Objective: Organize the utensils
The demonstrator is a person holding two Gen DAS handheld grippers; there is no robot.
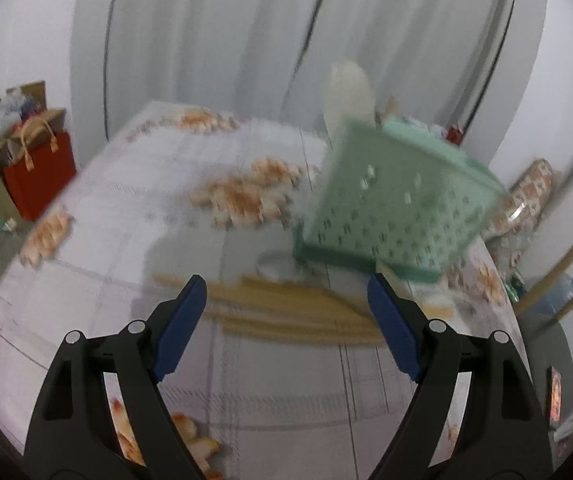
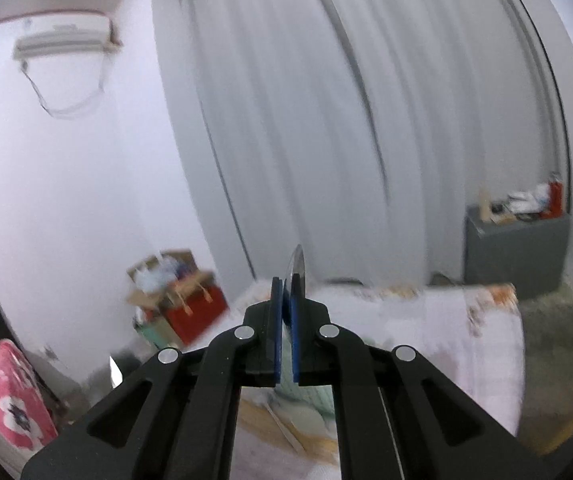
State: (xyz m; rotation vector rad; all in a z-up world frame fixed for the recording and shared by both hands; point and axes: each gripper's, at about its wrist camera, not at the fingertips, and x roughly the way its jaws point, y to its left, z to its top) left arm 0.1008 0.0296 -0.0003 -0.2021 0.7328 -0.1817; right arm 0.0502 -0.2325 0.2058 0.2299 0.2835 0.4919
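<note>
Holding our left gripper spread wide and empty low in its frame, we point it down at the wooden sticks lying between the pads, probably so they can be taken next. They look like chopsticks; blur stops us counting them, perhaps three or four.

Just past them, right of centre, one green basket stands on the table, the likely home for utensils. One pale utensil stands up from it, and a white spoon-like thing lies at its foot.

Our right gripper is pressed together on one thin metal blade, edge-on at the centre of its frame and raised, we judge, for carrying to the basket.

One red bag sits far left.
</note>
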